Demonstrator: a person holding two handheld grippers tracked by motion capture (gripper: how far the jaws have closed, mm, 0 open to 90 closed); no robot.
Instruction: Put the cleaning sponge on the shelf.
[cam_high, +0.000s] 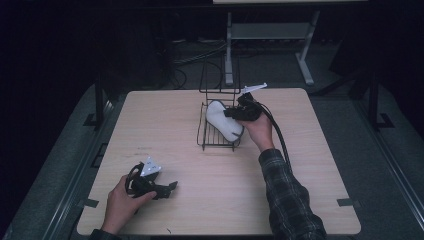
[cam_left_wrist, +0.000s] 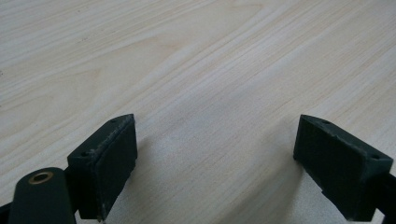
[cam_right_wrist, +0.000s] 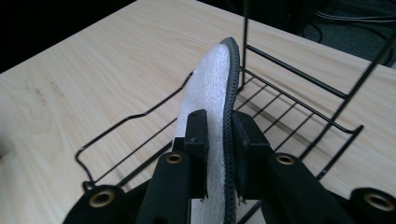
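White fleecy insole (cam_right_wrist: 210, 88), dark-edged: pinched by right tool (cam_right_wrist: 219, 140), held on edge over black wire rack (cam_high: 215, 134) at worktop (cam_high: 300, 165) centre. Left tool (cam_left_wrist: 215, 154): jaws spread, idle, near front-left corner. Advice: lower insole between rack wires squarely; release only once seated.

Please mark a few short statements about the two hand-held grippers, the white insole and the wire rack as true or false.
1. The right hand-held gripper is clamped on the white insole. True.
2. The left hand-held gripper holds the insole. False: its jaws stand wide apart over bare table.
3. The insole is over the black wire rack. True.
4. The rack sits at the table's near left corner. False: it sits toward the far middle.
5. The insole is black with a white edge. False: white with a dark edge.
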